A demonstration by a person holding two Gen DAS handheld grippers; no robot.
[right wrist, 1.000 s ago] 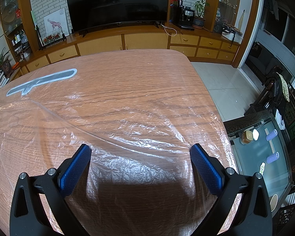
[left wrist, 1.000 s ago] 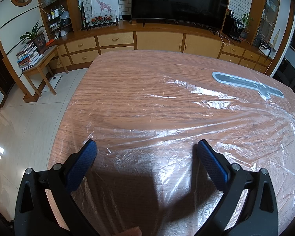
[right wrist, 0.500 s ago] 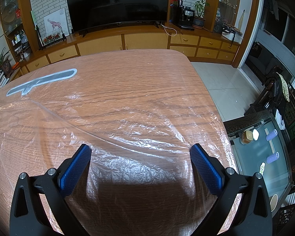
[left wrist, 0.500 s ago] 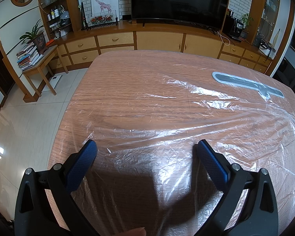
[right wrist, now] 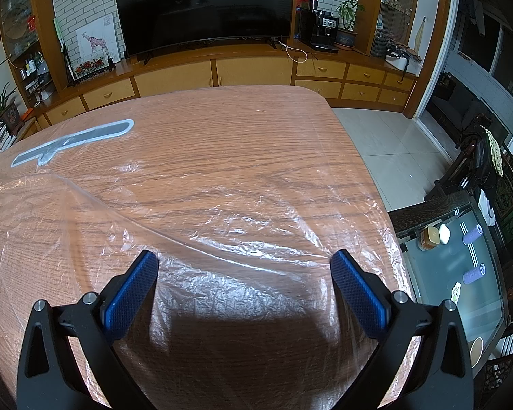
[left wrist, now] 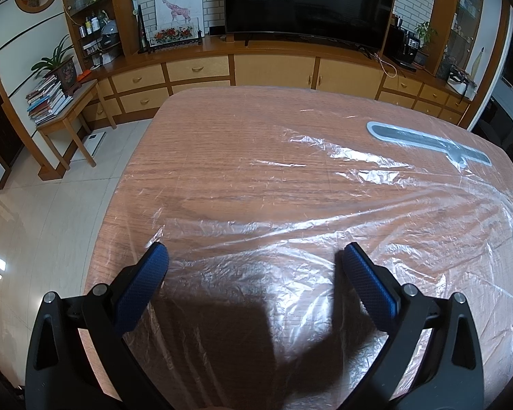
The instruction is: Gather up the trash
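Observation:
A thin clear plastic sheet lies crumpled over the wooden table; it also shows in the right wrist view on the same table. My left gripper is open and empty, hovering over the sheet near the table's near left part. My right gripper is open and empty over the sheet near the near right part. A grey elongated printed mark shows on the sheet at the far side, also in the right wrist view.
A long cabinet with a TV runs behind the table. A small side table with books stands at the left. A dark glass table with small items stands right of the table, with tiled floor between.

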